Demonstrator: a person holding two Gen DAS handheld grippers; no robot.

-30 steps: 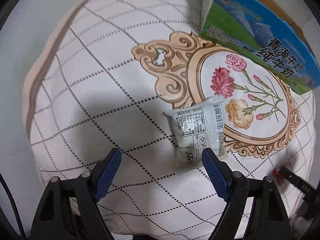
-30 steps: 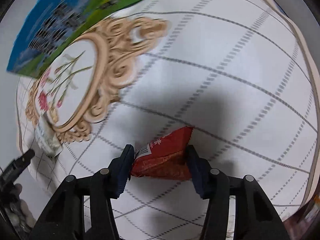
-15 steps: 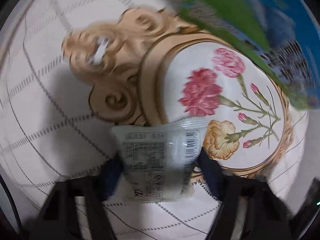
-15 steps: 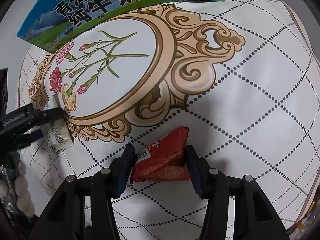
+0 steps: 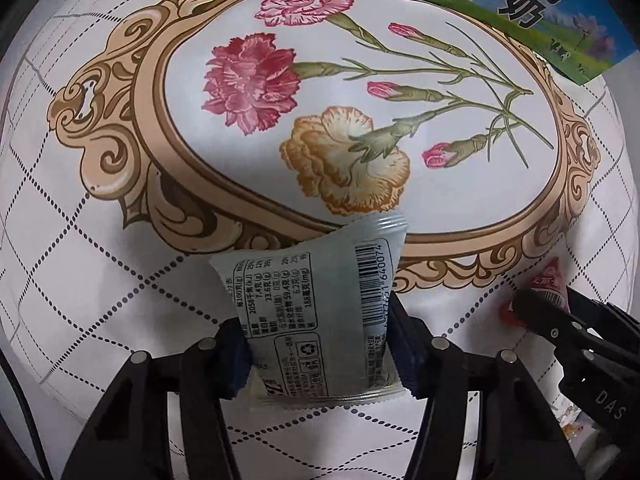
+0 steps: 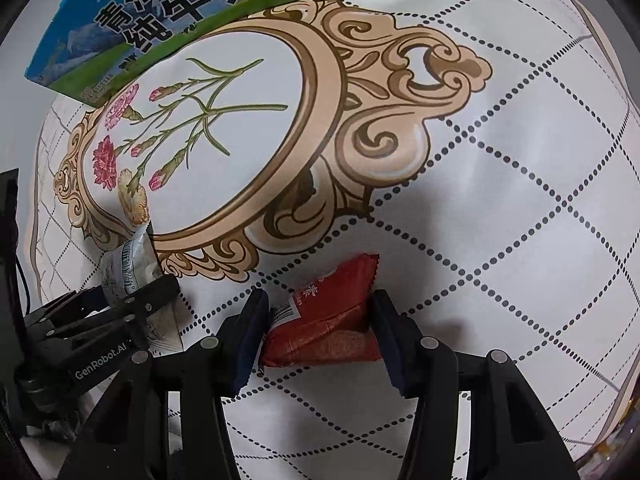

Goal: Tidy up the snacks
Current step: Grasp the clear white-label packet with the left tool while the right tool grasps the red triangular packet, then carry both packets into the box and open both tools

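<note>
While both snack packs are gripped, neither one is put away yet, so the job looks only partly done.

The left gripper point(image 5: 320, 344) has its two blue pads pressed on the sides of the pale grey snack pack point(image 5: 316, 312). The pack bends a little and its top sticks up in front of the gold frame printed on the tablecloth point(image 5: 100, 272). I cannot tell if the pack is off the cloth or touching it.

The right gripper point(image 6: 316, 332) is squeezed on the red snack pack point(image 6: 328, 320). The red pack sits between the pads, over the dotted diamond lines of the cloth.

The two grippers are near each other, side by side. The milk carton box point(image 6: 168, 12) stands at the far edge, past the flower picture, well apart from both packs.

I think picking up is done for these two. Carrying them to a place and letting go is left. Whether the box is that place, I cannot tell. No other snacks show.
</note>
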